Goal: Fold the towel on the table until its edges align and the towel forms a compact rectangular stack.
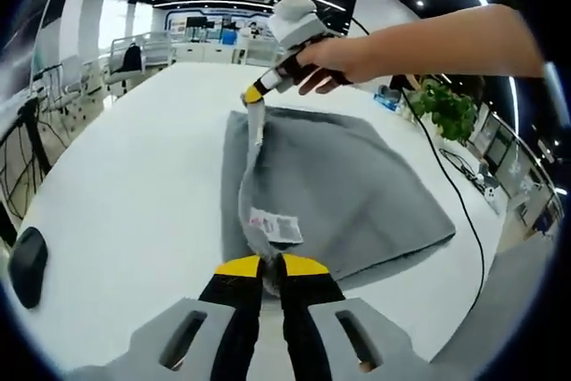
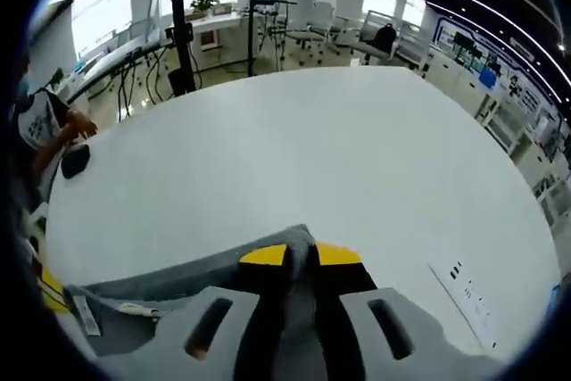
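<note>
Towel [image 1: 339,194] lies grey on the white desk [image 1: 134,185], one edge lifted between both tongs: left tongs [image 1: 272,265] clamped on its near corner, right tongs [image 2: 302,254] clamped on the far corner.

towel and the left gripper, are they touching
Touching. In the left gripper view, the left gripper is shut on the grey towel, its edge pinched between the yellow tips.
</note>
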Demonstrator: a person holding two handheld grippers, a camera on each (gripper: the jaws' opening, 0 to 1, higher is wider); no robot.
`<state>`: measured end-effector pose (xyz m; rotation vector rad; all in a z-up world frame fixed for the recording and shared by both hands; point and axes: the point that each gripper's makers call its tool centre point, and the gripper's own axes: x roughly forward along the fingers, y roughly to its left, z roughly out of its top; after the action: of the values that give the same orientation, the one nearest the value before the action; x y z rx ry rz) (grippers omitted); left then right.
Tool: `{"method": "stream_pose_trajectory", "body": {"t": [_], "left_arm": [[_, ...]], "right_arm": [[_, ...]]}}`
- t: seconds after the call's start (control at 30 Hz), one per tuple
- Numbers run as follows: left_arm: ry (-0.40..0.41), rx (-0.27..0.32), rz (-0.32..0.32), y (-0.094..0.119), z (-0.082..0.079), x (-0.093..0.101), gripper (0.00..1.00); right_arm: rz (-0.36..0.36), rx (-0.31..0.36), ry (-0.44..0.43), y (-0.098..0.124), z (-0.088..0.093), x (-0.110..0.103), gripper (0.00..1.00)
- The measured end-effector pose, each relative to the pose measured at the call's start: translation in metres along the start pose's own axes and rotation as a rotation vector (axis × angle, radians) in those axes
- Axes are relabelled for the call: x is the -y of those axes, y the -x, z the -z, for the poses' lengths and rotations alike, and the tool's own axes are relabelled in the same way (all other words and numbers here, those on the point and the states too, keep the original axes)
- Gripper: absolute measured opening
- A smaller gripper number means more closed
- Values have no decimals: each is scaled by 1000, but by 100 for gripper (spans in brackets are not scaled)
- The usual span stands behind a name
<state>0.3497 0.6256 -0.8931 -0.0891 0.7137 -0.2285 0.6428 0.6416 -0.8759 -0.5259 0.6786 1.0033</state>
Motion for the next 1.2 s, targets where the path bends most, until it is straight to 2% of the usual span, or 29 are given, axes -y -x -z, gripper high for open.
{"method": "stream_pose_trajectory", "body": {"t": [0.1, 0.27, 0.33, 0.4, 0.53, 0.63, 0.73, 0.93, 1.07, 1.2], "left_arm": [[-45, 0, -20, 0, 2, -3, 9], [-39, -3, -40, -1, 7, -11, 10], [-46, -7, -71, 2, 9, -17, 10], [-56, 6, -103, 6, 7, -22, 10], [-48, 24, -112, 13, 2, -22, 11], [-74, 43, -131, 19, -6, -22, 15], [-84, 52, -130, 19, -10, -22, 17], [-138, 68, -97, 19, -22, -11, 17], [-156, 80, -78, 22, -31, 2, 17], [-182, 89, -53, 22, -38, 10, 18]], "right_arm": [[-15, 13, -14, 2, -2, -3, 12], [-18, 25, -2, 11, -2, -2, 13], [-18, 37, -10, 15, -2, 0, 15], [-16, 41, -11, 23, -3, 1, 15], [-25, 69, -18, 43, -3, 1, 19], [-34, 69, -32, 50, 0, -3, 22], [-37, 65, -9, 69, 3, -13, 24], [-34, 83, 9, 103, 4, -17, 24], [-19, 90, 18, 114, 1, -6, 24], [-6, 98, 17, 138, 3, -4, 24]]}}
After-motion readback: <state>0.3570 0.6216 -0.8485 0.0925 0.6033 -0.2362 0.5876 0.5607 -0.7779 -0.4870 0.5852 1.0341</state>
